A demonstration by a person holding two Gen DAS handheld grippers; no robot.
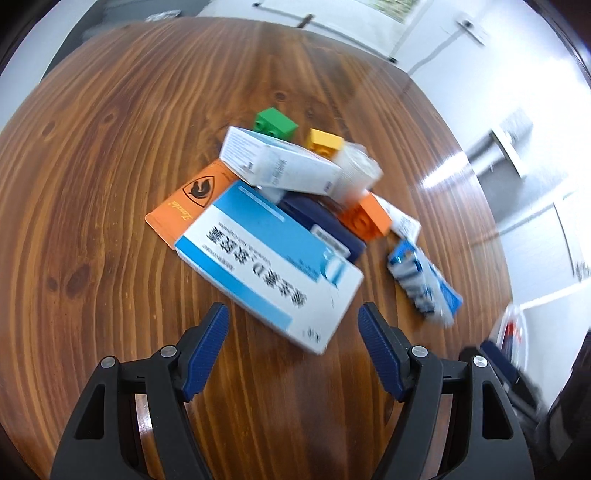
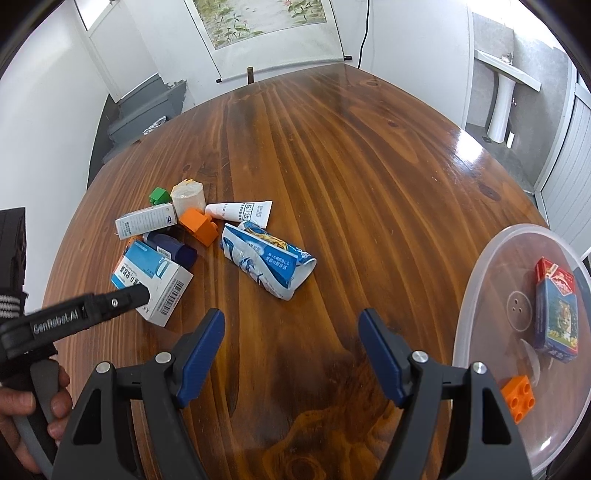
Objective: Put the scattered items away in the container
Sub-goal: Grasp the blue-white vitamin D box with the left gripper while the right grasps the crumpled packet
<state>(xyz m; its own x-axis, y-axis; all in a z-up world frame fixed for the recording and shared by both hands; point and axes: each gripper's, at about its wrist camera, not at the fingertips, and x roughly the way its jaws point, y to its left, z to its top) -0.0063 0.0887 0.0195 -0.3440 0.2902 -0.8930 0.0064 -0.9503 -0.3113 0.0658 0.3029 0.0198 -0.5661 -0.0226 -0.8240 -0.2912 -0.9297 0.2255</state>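
A pile of items lies on the wooden table: a blue-and-white medicine box, a white carton, an orange brick, a green brick, a yellow brick, a dark blue inhaler, a white tube and a crumpled blue packet. My left gripper is open just before the medicine box. My right gripper is open and empty over bare table. A clear round container at the right holds a red-and-blue card box and an orange brick.
An orange card lies under the pile. A roll of tape stands by the green brick. The table's far edge meets a white wall with a hanging scroll.
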